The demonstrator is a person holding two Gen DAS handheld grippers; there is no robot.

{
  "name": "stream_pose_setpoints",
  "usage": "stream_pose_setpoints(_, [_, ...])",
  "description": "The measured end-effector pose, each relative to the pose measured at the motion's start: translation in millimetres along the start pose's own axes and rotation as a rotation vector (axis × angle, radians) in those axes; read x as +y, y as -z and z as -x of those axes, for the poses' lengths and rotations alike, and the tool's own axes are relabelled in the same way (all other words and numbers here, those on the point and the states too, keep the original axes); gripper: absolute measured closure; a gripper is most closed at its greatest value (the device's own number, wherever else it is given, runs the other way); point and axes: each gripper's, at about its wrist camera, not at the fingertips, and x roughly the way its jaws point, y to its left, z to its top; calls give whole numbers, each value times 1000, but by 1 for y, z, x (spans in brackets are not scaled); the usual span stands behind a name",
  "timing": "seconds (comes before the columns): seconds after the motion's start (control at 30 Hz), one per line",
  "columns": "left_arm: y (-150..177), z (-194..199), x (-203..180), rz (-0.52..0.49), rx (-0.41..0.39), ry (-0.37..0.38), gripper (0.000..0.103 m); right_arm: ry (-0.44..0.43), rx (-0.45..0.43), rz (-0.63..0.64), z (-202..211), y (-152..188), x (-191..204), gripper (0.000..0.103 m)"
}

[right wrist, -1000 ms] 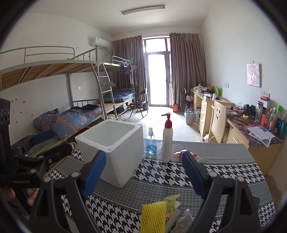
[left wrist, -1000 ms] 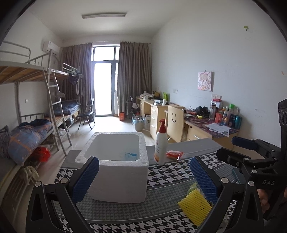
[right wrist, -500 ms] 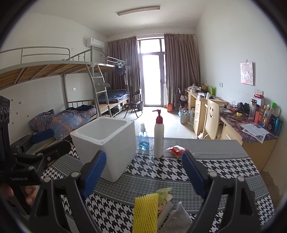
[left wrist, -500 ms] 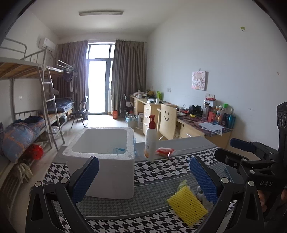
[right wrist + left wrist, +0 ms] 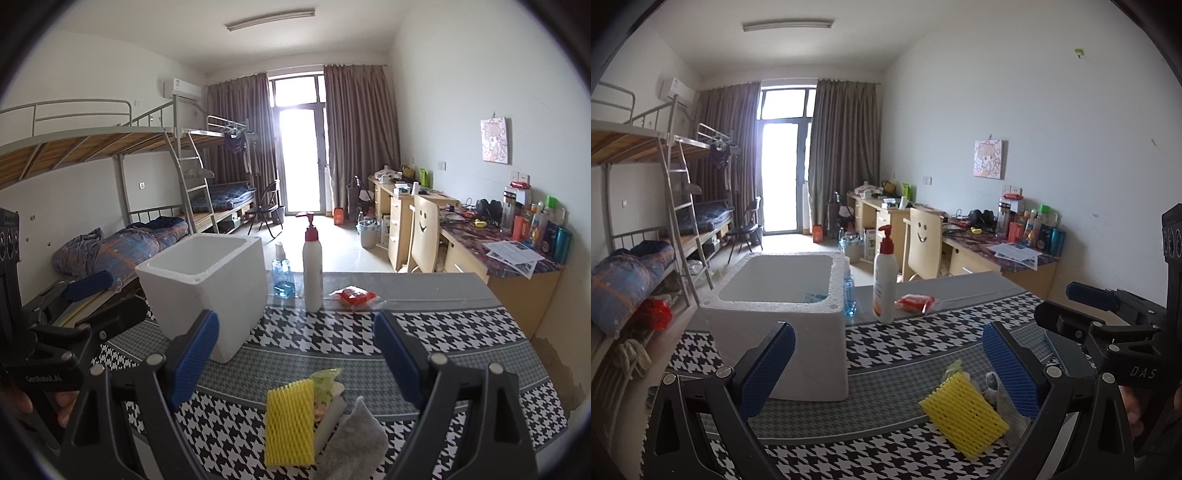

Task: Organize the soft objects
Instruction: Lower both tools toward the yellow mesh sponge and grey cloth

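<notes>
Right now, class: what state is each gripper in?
Left gripper: open, holding nothing.
Right gripper: open, holding nothing.

Foam box (image 5: 207,288) sits on the table (image 5: 461,332). Right of the box stand the spray bottle (image 5: 281,273) and pump bottle (image 5: 312,269), then the packet (image 5: 354,295). Nearer than the box lies the sponge pile (image 5: 295,421).

Daylight glares through the balcony door (image 5: 781,177); fisheye edges darken.

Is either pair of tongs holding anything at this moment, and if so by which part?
Nothing is held. The left tongs and right tongs both stand open and empty above the table, with the yellow foam net lying untouched below them.
</notes>
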Motion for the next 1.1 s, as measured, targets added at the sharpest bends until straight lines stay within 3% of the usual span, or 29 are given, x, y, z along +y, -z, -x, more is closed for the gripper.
stream_pose_setpoints(1.1, [30,-16,-34,-31,72,77,1,95,46,-66,15,38,-32,14])
